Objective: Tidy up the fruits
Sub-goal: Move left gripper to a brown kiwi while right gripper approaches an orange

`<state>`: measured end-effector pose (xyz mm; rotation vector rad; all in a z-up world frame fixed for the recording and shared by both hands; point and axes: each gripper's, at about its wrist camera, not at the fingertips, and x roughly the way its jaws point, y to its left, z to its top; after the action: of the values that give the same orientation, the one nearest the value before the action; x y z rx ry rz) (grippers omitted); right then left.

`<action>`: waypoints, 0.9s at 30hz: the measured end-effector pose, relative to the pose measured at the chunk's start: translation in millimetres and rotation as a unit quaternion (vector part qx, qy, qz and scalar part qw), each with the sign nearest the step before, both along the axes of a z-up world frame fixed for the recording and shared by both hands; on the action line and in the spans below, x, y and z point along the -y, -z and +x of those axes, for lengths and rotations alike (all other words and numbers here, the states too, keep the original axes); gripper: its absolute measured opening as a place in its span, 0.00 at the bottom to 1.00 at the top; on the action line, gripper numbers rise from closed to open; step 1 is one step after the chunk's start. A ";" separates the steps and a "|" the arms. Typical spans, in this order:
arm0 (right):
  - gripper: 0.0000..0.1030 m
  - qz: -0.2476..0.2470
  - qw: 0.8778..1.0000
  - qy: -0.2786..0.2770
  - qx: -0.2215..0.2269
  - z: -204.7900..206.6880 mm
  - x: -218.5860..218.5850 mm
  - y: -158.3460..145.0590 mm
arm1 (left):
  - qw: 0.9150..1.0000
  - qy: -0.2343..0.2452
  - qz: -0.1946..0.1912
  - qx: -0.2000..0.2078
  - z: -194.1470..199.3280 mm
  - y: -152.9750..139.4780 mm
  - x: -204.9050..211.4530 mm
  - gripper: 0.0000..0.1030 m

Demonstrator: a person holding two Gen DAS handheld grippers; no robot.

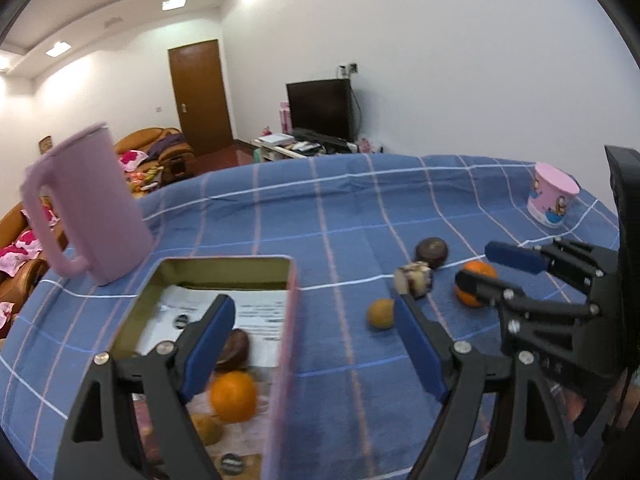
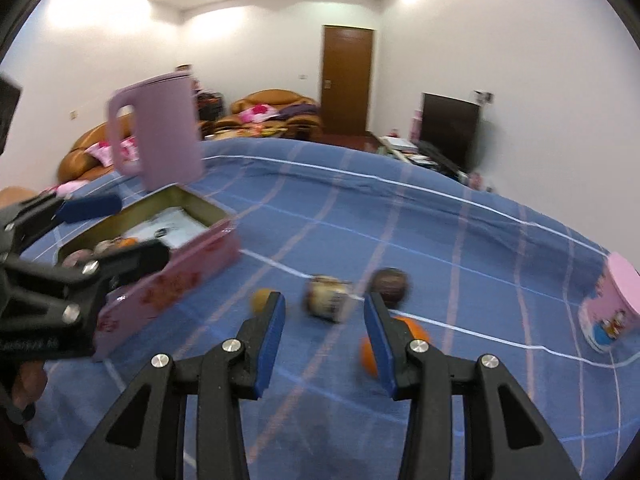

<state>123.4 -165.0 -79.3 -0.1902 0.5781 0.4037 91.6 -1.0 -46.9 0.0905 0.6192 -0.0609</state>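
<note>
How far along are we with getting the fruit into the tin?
Partly done: the pink tin already holds an orange and a dark fruit, with a yellowish one beside them. In hand: nothing; the left gripper and right gripper are both open and empty. Left on the blue cloth: an orange, a dark round fruit, a small yellow fruit and a pale mottled piece.

open left tool, pink tin, orange
</note>
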 end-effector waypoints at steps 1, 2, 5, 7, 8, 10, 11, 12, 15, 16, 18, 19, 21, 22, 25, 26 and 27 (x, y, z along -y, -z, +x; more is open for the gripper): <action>0.42 0.002 1.000 0.015 -0.002 4.8 7.3 1.4 | 1.000 0.004 -0.001 -0.006 2.9 1.6 3.6 0.81; 0.42 0.005 1.000 0.024 -0.005 7.5 12.8 2.2 | 1.000 0.010 -0.002 -0.011 5.2 3.3 7.0 0.81; 0.42 0.025 0.998 0.047 -0.025 16.7 28.6 6.3 | 1.000 0.021 0.006 -0.021 12.7 11.4 20.2 0.81; 0.42 0.039 0.997 0.056 -0.029 18.8 35.8 6.3 | 0.999 0.030 0.011 -0.033 19.8 18.9 28.0 0.81; 0.43 0.043 0.997 0.059 -0.031 20.0 38.6 6.4 | 0.999 0.033 0.012 -0.039 22.2 22.0 30.7 0.81; 0.44 0.044 0.997 0.061 -0.035 20.2 39.9 6.9 | 0.998 0.043 0.011 -0.055 27.2 28.7 35.5 0.81; 0.45 0.044 0.996 0.062 -0.037 20.7 40.1 7.2 | 0.997 0.045 0.010 -0.059 28.8 30.7 36.4 0.81; 0.46 0.045 0.996 0.063 -0.038 20.7 40.1 7.4 | 0.997 0.047 0.011 -0.062 30.7 32.7 37.8 0.81; 0.47 0.045 0.996 0.063 -0.040 21.0 40.5 8.0 | 0.996 0.052 0.017 -0.070 36.9 37.6 41.2 0.80; 0.47 0.044 0.996 0.063 -0.041 20.6 40.5 8.1 | 0.996 0.054 0.015 -0.073 38.7 38.7 41.1 0.80; 0.47 0.041 0.996 0.065 -0.046 21.5 40.8 10.0 | 0.995 0.054 0.015 -0.077 42.8 41.6 41.1 0.75; 0.48 0.040 0.996 0.066 -0.047 22.7 40.0 10.7 | 0.995 0.058 0.013 -0.081 43.9 42.7 41.3 0.70; 0.48 0.034 0.996 0.069 -0.052 24.4 38.9 11.7 | 0.994 0.064 0.008 -0.089 46.9 45.2 41.3 0.67; 0.48 0.032 0.996 0.070 -0.053 24.8 38.3 12.3 | 0.994 0.065 0.011 -0.090 47.4 46.1 42.3 0.63; 0.49 0.026 0.996 0.072 -0.055 25.8 36.9 13.1 | 0.993 0.072 0.013 -0.093 48.8 48.7 45.3 0.57; 0.49 0.024 0.995 0.073 -0.057 26.2 36.3 13.5 | 0.992 0.075 0.014 -0.096 49.5 49.7 46.6 0.54; 0.49 0.022 0.995 0.073 -0.058 26.6 36.1 13.8 | 0.992 0.076 0.016 -0.099 50.5 50.7 47.4 0.53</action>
<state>150.0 -201.1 -93.1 -0.0817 0.6923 0.2864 142.1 -48.4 -97.6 0.1643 0.8103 -0.2098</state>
